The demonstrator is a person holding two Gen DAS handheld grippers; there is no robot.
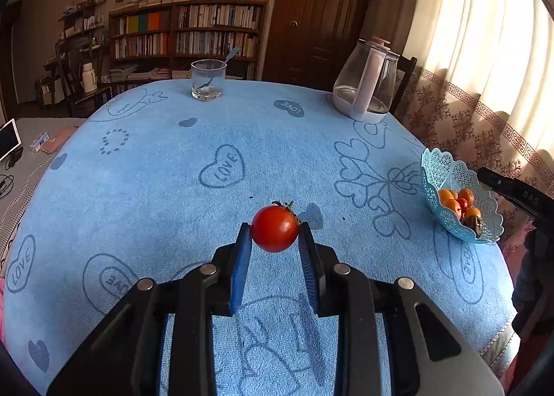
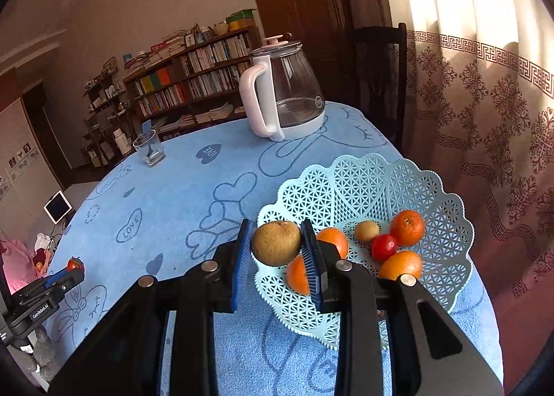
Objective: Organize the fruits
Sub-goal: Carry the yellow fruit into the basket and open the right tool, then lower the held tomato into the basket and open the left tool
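My left gripper is shut on a red tomato with a green stem, held above the blue towel; the same gripper and tomato show at the far left of the right wrist view. My right gripper is shut on a brownish-green round fruit over the left rim of the light blue lattice basket. Inside the basket lie several oranges, a small red tomato and a small brown fruit. The left wrist view has the basket at the table's right edge.
A glass kettle with a white handle stands at the far side of the table. A drinking glass with a spoon sits at the back. A patterned curtain hangs to the right. A tablet lies off the left edge.
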